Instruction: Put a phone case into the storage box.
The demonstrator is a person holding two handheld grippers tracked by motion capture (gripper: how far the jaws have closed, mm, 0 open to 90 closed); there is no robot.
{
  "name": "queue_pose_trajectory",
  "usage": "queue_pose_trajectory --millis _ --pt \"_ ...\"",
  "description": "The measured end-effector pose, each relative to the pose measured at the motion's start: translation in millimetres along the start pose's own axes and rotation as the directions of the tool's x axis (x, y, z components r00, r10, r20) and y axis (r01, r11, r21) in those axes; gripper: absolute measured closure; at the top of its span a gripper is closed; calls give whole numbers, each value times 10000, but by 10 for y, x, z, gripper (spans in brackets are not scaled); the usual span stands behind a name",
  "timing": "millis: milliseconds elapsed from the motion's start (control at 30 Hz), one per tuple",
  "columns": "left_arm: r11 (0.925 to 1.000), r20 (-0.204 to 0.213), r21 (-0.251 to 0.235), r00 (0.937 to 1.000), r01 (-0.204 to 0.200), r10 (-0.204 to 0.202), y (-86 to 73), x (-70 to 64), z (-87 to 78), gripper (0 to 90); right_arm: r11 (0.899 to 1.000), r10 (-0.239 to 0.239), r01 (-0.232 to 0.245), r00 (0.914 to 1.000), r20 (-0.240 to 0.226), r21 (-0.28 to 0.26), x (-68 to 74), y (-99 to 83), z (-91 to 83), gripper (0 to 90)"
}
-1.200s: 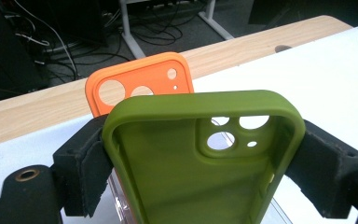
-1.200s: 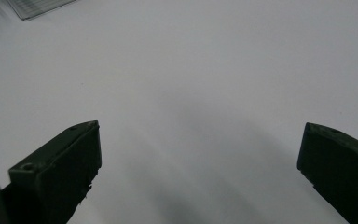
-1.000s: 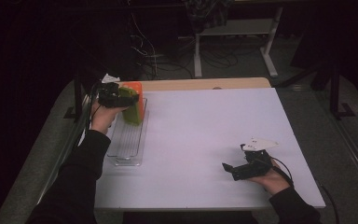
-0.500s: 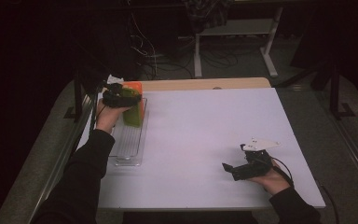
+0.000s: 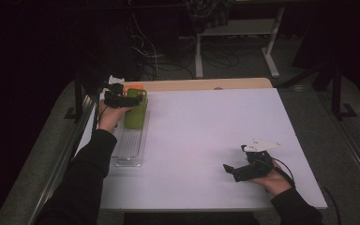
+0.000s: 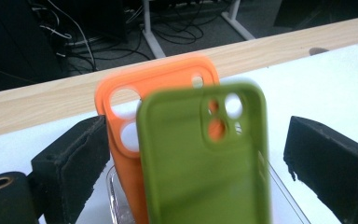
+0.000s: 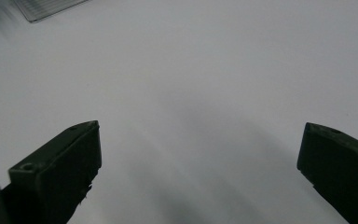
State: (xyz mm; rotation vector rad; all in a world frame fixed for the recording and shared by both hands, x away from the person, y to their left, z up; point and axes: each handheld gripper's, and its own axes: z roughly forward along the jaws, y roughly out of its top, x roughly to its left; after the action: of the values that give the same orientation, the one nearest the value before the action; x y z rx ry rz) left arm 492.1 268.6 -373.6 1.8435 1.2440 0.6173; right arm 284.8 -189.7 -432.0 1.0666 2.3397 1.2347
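No logos or writing on anything that I can read from here, the cases are plain.

The left gripper is up at the far left corner of the table, and its jaws are spread wide with the green case standing between them, not touching either pad as far as the left gripper view shows. So it's let go, or at least not squeezing. The green case stands upright on its short end, long axis pointing up, camera cutouts at the top, hollow inside facing the gripper camera. Right behind it is the orange case, also upright, cutouts at the top, leaning out a bit to the left of the green one. Whether the two touch I can't tell.

Both stand at the far end of the clear tray, which lies along the left edge of the table with its long side running away from the person. The near part of the tray is bare.

The right gripper is well apart, near the front right corner, resting low over the white top with its jaws wide open and nothing between them, pointing left. Big open stretch of table between the two hands; the wooden strip runs along the far edge just behind the cases.
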Motion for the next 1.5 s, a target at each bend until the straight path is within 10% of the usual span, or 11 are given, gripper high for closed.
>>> queue_pose_trajectory --millis 833,1500 --pt "9982 1807 -5 9818 -592 583 116 -146 -526 0 10000 0 0 10000 -30 55 12 1 -1 0" --pt "9849 3751 -226 9118 -1714 1673 -184 -621 -984 0 10000 -8 8 10000 -53 -14 10 5 -8 0"
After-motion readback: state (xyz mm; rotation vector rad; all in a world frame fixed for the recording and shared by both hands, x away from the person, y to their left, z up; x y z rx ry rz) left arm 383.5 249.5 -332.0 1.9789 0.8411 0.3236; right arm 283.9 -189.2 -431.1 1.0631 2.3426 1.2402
